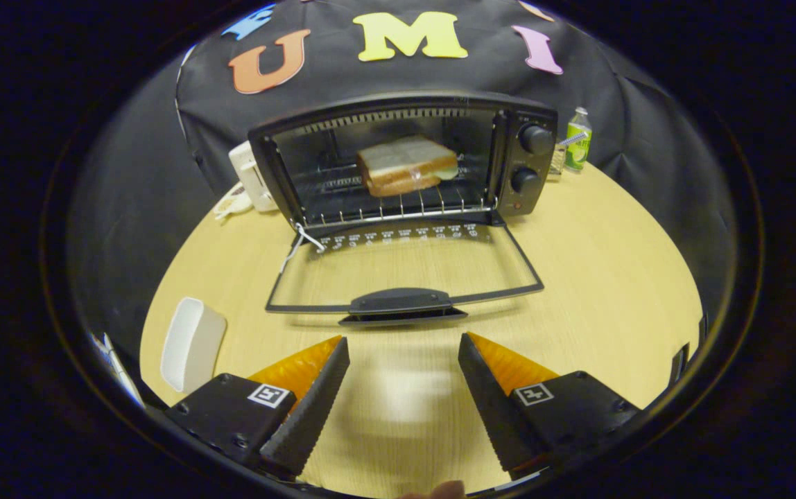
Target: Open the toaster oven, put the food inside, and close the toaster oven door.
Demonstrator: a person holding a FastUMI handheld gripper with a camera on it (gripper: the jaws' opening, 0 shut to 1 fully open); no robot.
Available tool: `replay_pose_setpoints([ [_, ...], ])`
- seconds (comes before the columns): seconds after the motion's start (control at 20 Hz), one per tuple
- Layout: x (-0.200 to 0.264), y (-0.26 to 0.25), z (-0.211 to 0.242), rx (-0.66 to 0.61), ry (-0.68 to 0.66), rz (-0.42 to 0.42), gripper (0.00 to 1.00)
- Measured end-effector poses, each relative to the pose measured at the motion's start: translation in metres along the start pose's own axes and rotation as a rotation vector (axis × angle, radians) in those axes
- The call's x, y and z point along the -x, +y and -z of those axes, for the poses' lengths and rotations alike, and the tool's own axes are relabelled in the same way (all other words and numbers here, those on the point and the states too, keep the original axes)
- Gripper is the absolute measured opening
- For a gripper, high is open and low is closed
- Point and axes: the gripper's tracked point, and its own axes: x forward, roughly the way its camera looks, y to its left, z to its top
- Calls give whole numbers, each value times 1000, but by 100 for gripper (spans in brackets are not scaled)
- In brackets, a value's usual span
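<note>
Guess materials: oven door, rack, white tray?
Oven door: clear glass in a dark frame, tabletop shows through. Rack: shiny metal wire, likely. White tray: smooth, probably plastic or ceramic. Hand-held gripper is open, just short of the door handle.

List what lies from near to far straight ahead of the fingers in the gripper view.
Open gripper → door handle → glass door → wire rack → sandwich → booth wall.

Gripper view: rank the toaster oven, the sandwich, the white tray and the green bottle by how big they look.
1. Toaster oven, door open flat.
2. Sandwich on the rack and white tray look alike; the tray lies nearer the camera, so unranked.
3. Green bottle, smallest, farthest back.
Hand-held gripper open, holding nothing.
</note>
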Motion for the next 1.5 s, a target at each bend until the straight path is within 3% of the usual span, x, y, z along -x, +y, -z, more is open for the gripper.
replay_pose_setpoints([
  [0.4, -37, -4, 0, 37, 29, 63, 100],
  [0.6, -24, -3, -11, 46, -18, 53, 100],
  [0.75, 10, 3, -32, 40, -101, 25, 100],
  [0.95, 52, 3, -94, 19, -249, 14, 100],
  [1.2, 157, 9, -182, 20, -469, -9, 100],
  [1.5, 277, 10, -248, -5, -682, -29, 100],
])
